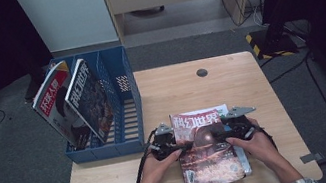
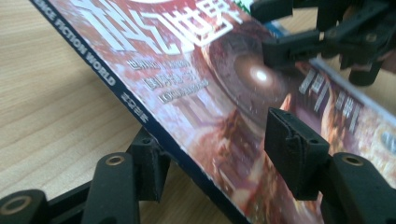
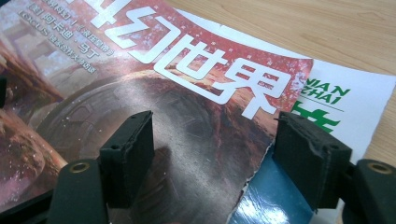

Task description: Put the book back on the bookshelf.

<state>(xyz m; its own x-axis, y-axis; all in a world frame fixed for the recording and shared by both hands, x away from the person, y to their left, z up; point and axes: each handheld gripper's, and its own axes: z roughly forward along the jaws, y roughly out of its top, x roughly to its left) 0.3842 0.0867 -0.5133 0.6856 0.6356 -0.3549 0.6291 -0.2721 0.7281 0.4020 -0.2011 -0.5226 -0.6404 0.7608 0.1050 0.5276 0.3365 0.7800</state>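
Overhead, we saw the red magazine (image 1: 206, 147) lying flat on the pale wooden table (image 1: 185, 85), well to the right of the blue slotted file rack (image 1: 125, 103), its long axis running from the near edge toward the far edge and its white title at the far end. It rested on a second magazine (image 1: 246, 163) whose edges peeped out at the right. Our left gripper (image 1: 180, 145) sat at the red magazine's spine side, our right gripper (image 1: 219, 136) at the opposite edge. Two more glossy magazines (image 1: 72, 105) leaned in the rack's left compartments.

Next, from the left gripper view, we saw the glossy cover rising at a slant, its dark blue spine lifted off the wood grain. One matte black jaw sat under the spine, the other above the cover; we could not tell whether the pads pressed on it. The right gripper (image 2: 275, 51) showed beyond, over the cover.

Finally, from the right gripper view, we saw the cover's ragged, torn right edge, with the lower magazine's (image 3: 345, 102) white and shiny blue surface showing past it. The jaws stood apart, straddling that edge, with the left pad resting on the cover and the right pad on the lower magazine.
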